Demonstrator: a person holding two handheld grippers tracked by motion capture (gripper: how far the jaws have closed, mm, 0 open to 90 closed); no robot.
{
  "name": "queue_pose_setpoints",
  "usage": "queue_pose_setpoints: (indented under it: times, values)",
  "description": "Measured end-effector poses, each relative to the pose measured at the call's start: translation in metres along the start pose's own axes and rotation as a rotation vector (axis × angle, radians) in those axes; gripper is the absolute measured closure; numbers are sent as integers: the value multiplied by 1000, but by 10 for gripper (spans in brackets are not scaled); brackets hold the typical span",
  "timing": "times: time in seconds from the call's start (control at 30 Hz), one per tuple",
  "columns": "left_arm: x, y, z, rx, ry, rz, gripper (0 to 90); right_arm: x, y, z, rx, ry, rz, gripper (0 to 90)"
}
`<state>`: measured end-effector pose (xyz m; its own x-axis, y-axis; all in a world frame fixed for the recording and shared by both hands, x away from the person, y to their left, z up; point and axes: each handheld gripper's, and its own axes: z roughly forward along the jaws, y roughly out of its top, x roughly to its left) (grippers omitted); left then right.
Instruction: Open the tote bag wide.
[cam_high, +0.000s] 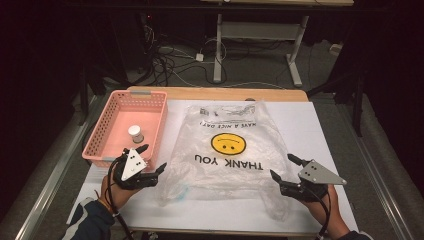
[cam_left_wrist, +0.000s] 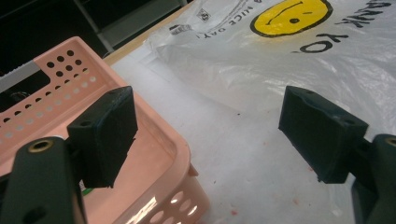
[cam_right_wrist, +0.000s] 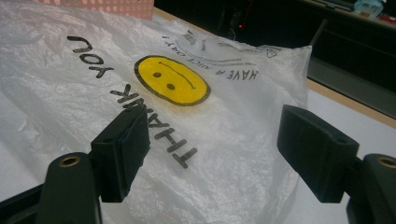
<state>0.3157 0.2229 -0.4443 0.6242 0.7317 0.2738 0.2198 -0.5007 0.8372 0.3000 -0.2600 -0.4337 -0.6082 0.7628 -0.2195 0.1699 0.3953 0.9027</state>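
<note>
**Open tongs flank a flat plastic bag on the bench**

Nearest the person, the left tongs (cam_high: 155, 156) and the right tongs (cam_high: 281, 167) hover low over the bench (cam_high: 320, 125), each with its blocky black jaws spread wide and nothing between them. The left pair sits at the near corner of the basket, the right pair at the bag's near right edge.

Between them lies the plastic bag (cam_high: 227, 155), thin, translucent and crinkled, spread flat on the white bench covering. It carries a round yellow smiley and black "THANK YOU" lettering, with its handles toward the person.

Farther left stands the pink basket (cam_high: 102, 132), a rectangular plastic tray with perforated walls and rounded corners. Inside it stands a small cylindrical container (cam_high: 135, 133) with a white cap.
</note>
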Motion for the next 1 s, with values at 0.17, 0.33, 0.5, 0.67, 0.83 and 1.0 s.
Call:
queue_pose_setpoints:
  times: [0.17, 0.33, 0.5, 0.67, 0.83, 1.0]
  values:
    - [0, -1, -1, 2, 5, 0, 189, -2, 0, 6, 25, 3, -9, 272]
    - [1, -3, -2, 3, 1, -10, 189, -7, 0, 7, 33, -3, 3, 280]
    - [4, -6, -5, 1, 9, -13, 189, -16, 8, 12, 19, -10, 1, 306]
    - [5, -7, -8, 0, 14, -12, 189, -44, 22, 34, 63, -36, 14, 352]
    - [5, -7, -8, 2, 16, -13, 189, -67, 34, 55, 118, -80, -7, 401]
    - [3, -7, -7, 3, 4, -4, 189, -98, 40, 83, 210, -62, 8, 522]
